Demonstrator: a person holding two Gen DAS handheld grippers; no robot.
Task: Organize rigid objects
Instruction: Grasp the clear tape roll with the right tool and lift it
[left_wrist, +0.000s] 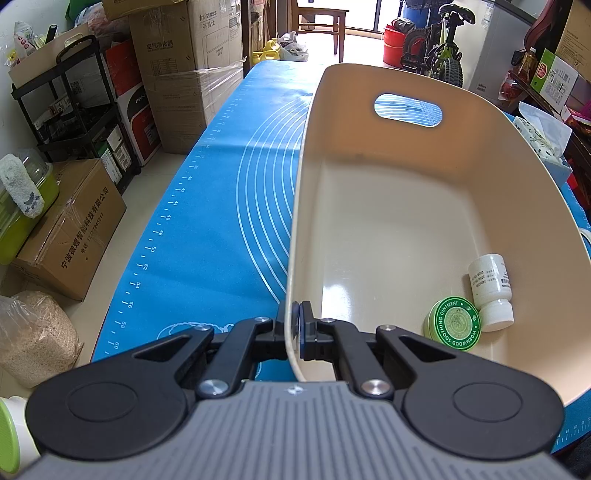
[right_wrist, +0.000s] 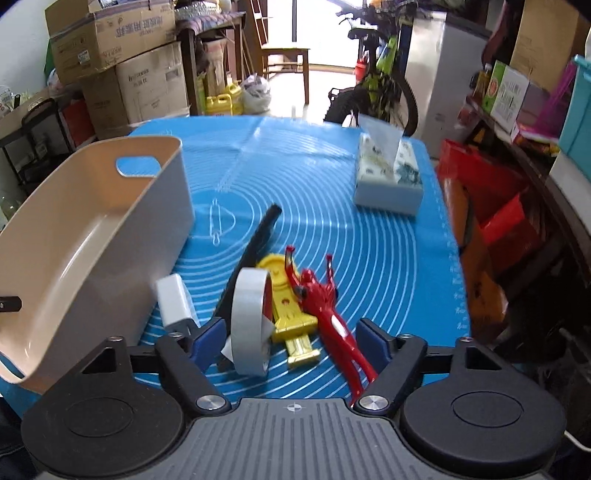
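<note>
Bin (left_wrist: 388, 206) sits on blue mat (left_wrist: 221, 206) on tabletop, w/ white bottle (left_wrist: 491, 291) and green tin (left_wrist: 452, 324) touching in its near corner. Left tool (left_wrist: 295, 325) clamped on bin's near rim. Right tool (right_wrist: 291, 341) wide open, nothing gripped, over tape roll (right_wrist: 249, 321), yellow toy (right_wrist: 288, 310), red toy (right_wrist: 325, 306), black stick (right_wrist: 255, 251) and white block (right_wrist: 173, 301) beside bin; tissue box (right_wrist: 388, 177) well apart.

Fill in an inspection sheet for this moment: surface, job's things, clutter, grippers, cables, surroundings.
Surface: blue baking mat.
Job's things: beige bin holds green tin and white bottle; tape roll, yellow toy, red toy, black stick and white block on the mat.
Clutter: tissue box.
Grippers: left gripper shut on the bin's rim; right gripper open around the tape.
Cables: nothing seen.
Surroundings: cardboard boxes, bicycle.
</note>
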